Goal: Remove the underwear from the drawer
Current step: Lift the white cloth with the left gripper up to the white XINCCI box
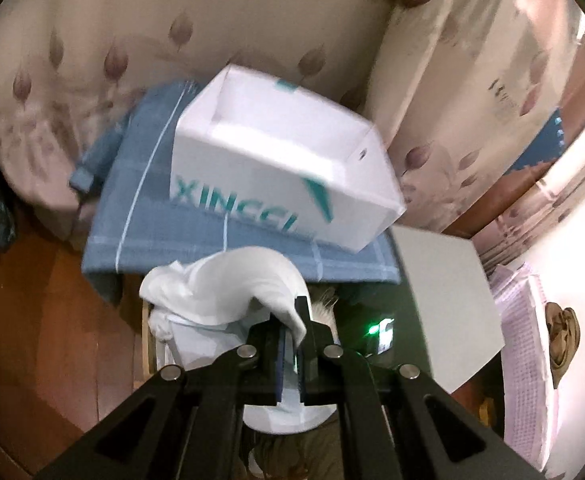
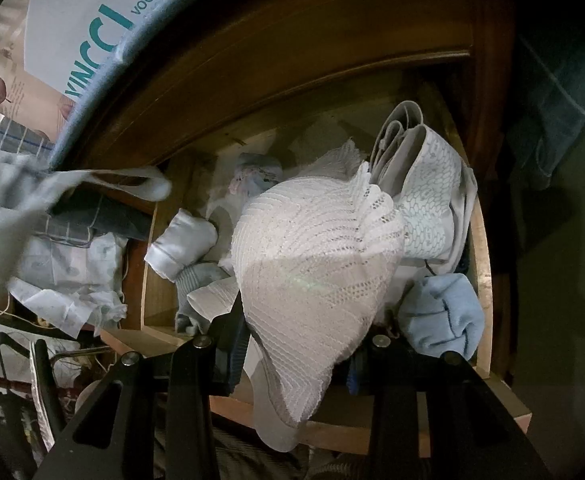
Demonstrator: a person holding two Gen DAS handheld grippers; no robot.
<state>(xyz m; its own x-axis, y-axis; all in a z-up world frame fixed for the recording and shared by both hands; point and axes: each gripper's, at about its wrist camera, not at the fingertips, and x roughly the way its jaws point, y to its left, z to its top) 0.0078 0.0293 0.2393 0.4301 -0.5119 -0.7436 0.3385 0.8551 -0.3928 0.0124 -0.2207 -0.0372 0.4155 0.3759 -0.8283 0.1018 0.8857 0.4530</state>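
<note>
Underwear (image 1: 228, 292), plain white, was pinched tight in the left gripper (image 1: 290, 344), fingers (image 1: 316, 344) fully closed on a fold of it, rest of the cloth bunched up and drooping off to the left of the tips. Hung clear in the air, touching nothing below. Sat straight ahead of those fingers: a white open box (image 1: 276, 168) with teal lettering, resting on a blue checked cloth (image 1: 140, 200). Had floral bedding (image 1: 92, 40) spread out beyond the box, and wood floor (image 1: 32, 320) down to the left. Pretty blurry over there, honestly.

Right gripper (image 2: 292, 356) was parked over the open wooden drawer (image 2: 484, 280), fingers partway apart and clamped on a white lace garment (image 2: 316, 248) that filled the gap and spilled over both tips. Hard to tell exactly what kind of garment, looked like lacy underwear. Was still mostly in the drawer, its lower edge draped over the front rim. Had a pale blue rolled-up piece (image 2: 444, 316) just right of the fingers, a honeycomb-patterned fold (image 2: 432, 200) ahead and to the right, a small white roll (image 2: 184, 244) ahead and to the left. Caught the white underwear as a blurred streak far off to the left too.
</note>
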